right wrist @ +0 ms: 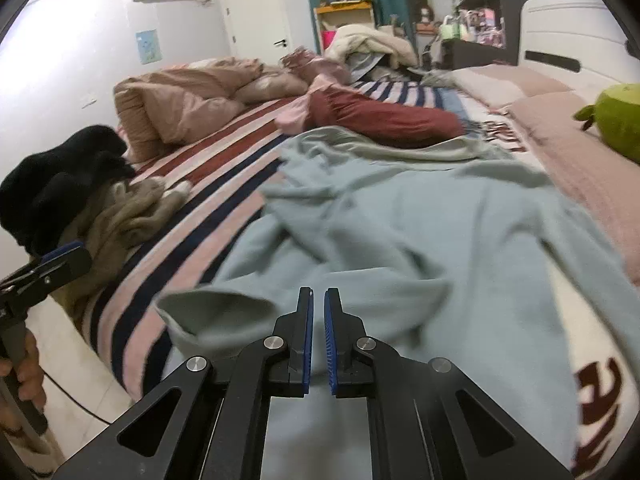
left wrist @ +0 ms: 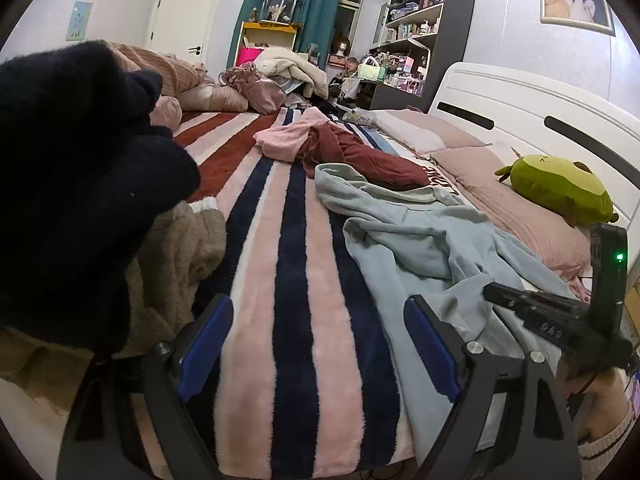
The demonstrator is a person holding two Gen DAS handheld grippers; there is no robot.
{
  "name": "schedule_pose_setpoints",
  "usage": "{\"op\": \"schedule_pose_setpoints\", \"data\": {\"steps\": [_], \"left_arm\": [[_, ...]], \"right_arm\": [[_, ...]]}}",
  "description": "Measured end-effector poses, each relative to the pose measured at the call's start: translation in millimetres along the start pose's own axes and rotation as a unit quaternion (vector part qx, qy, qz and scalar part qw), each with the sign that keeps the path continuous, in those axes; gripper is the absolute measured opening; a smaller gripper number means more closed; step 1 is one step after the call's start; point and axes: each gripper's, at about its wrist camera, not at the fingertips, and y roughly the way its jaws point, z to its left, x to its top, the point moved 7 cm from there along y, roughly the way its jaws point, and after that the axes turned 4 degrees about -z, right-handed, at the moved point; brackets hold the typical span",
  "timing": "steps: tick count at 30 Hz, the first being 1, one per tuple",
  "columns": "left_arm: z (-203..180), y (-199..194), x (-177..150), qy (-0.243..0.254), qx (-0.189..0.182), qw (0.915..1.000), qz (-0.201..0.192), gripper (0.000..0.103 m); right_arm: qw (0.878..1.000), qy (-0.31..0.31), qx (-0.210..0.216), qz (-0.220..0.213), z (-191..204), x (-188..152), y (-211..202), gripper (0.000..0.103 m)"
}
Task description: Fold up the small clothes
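Your right gripper (right wrist: 317, 300) has its blue pads drawn together, and they look to be pinching the near edge of the pale blue garment (right wrist: 400, 240); the cloth runs right up under the fingertips, but the right wrist view does not show clearly how much fabric is caught between them. Your left gripper (left wrist: 320, 344) hangs with its jaws wide apart and nothing between them, over the striped blanket (left wrist: 296, 280) just beside the garment's left edge. The garment lies crumpled and spread across the near part of the bed, with a maroon garment (left wrist: 360, 156) and a pink one (left wrist: 284, 140) further back, and a dark pile (left wrist: 72, 168) on a beige one (left wrist: 176, 252) to the left. You seem to be at the start of folding the blue piece: one edge taken, the other not yet. The next move calls for the left jaws to take a matching edge or corner, so you can lift and spread the cloth flat before the first fold.
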Motion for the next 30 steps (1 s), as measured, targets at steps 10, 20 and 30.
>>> {"op": "schedule_pose_setpoints", "data": {"steps": [10,20,30], "left_arm": [[-3,2,0,-0.001,0.0,1.0,0.0,0.086],[9,1,-5,-0.006,0.018,0.9998,0.005,0.087],[-7,11,-10,0.0,-0.018,0.9996,0.02,0.088]], "right_arm": [[0.996,0.031,0.082,-0.017,15,1,-10,0.067],[0.994,-0.028,0.103,0.041,84,-23,42,0.083],[0.995,0.026,0.096,-0.019,23,5,-6,0.003]]}}
